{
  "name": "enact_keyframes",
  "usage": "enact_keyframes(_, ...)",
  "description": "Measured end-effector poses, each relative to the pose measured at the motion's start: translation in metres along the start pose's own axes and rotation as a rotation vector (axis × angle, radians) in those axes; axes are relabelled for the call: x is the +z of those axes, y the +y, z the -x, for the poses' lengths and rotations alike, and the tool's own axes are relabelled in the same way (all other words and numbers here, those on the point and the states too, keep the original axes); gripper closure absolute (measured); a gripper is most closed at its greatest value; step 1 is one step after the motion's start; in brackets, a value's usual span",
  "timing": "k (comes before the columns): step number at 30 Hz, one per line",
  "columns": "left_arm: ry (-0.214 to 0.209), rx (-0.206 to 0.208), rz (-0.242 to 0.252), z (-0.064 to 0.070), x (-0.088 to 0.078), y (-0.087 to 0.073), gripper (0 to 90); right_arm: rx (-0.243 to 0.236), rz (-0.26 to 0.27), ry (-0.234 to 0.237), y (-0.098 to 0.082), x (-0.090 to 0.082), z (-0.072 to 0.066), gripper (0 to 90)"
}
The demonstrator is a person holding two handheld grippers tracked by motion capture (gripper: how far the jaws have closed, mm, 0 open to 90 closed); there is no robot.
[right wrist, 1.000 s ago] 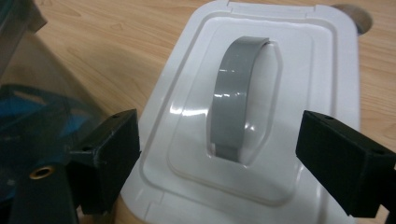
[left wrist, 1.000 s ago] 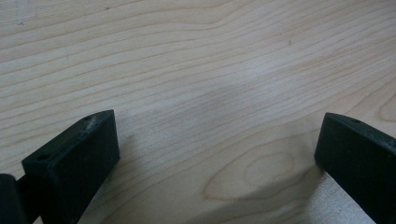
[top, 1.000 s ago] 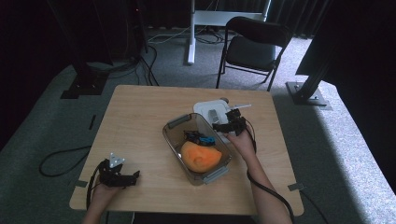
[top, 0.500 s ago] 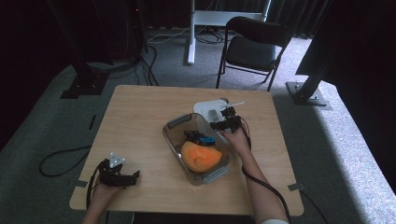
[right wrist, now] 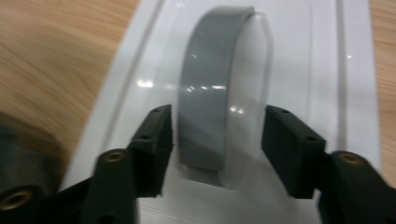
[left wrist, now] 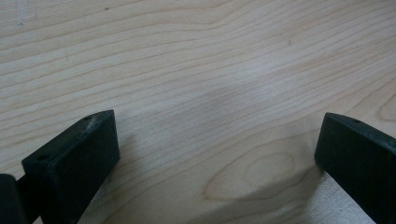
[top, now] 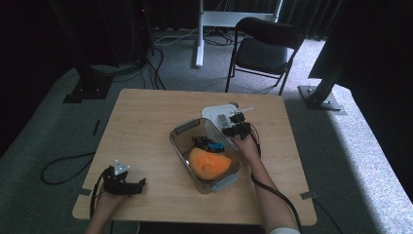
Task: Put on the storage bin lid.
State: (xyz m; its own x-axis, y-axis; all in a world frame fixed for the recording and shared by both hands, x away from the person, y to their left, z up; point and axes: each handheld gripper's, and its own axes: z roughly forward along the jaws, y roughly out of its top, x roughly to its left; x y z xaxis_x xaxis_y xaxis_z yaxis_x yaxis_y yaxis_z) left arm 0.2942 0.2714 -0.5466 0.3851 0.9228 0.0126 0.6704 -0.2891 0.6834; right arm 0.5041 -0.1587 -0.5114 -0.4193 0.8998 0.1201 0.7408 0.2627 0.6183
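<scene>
- We see the right gripper (top: 233, 123) poised over the white plastic lid (top: 214, 113), which lies flat on the light wooden table (top: 146, 122) just beyond the far end of the clear plastic container (top: 181, 144)
- In the right gripper view its jaws flank the lid's arched grey handle (right wrist: 210, 107); they have just been closing, with the handle between them; a gap shows on the right side, and on the left we cannot tell whether pad meets handle
- Container holds an orange rounded object (top: 209, 163) and a small blue and black toy car (top: 208, 144)
- Left gripper (top: 122, 183) rests at the near left of the table, well apart from the container; jaws wide apart over bare wood, nothing between them
</scene>
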Motion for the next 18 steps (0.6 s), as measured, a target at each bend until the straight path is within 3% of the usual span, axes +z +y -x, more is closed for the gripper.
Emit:
enact_keyframes(5,0.000,0.000,0.000,0.000,0.000,0.000,0.2,-0.022,-0.006,0.025,-0.001,-0.001,0.000,66.6)
enact_keyframes(9,0.000,0.000,0.000,0.000,0.000,0.000,0.3,-0.043,-0.011,0.024,-0.002,-0.003,-0.002,67.1)
enact_keyframes(18,0.000,0.000,0.000,0.000,0.000,0.000,0.2,-0.025,0.009,0.008,-0.005,-0.010,0.004,67.6)
